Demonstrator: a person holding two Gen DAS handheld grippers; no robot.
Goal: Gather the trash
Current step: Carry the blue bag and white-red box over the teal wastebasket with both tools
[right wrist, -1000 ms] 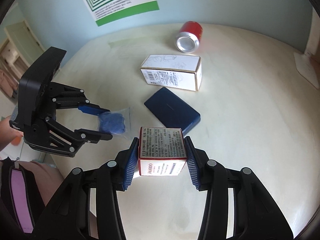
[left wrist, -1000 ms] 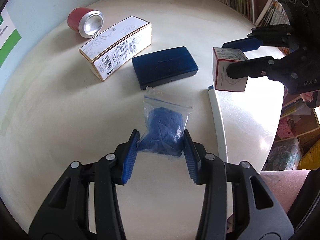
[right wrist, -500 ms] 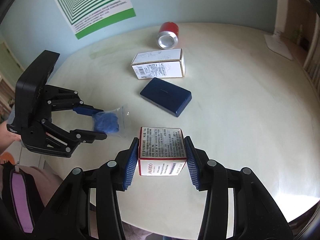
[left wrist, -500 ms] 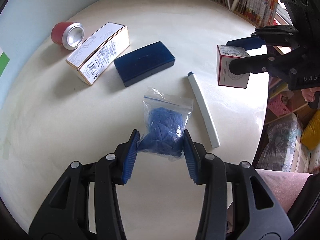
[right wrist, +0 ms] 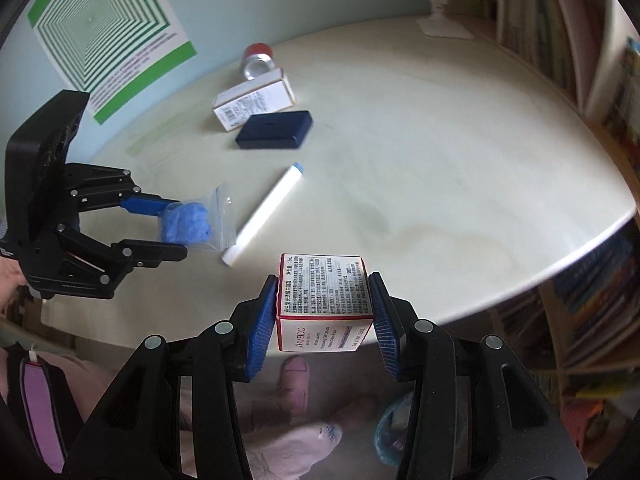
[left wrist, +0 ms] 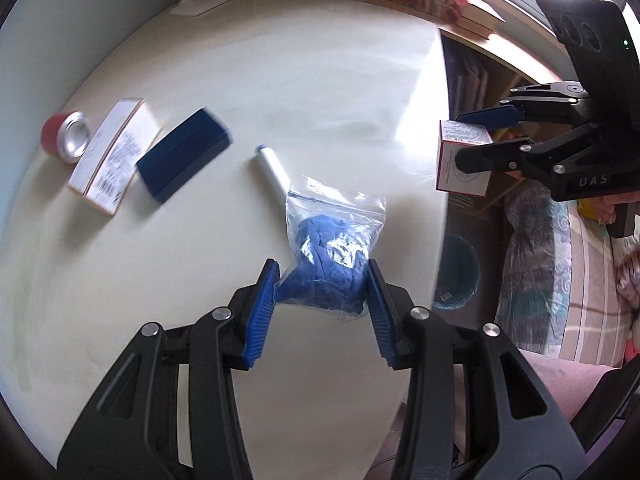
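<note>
Hanging past the near rim of the cream round table (right wrist: 460, 168), the small red-and-white carton (right wrist: 325, 300) is clamped between the right gripper (right wrist: 325, 316) pads, with a teal bin (right wrist: 394, 436) seen on the floor below. Just inside that rim, the clear bag of blue material (left wrist: 326, 264) is squeezed by the left gripper (left wrist: 322, 312), above a white tube (left wrist: 274, 170).
</note>
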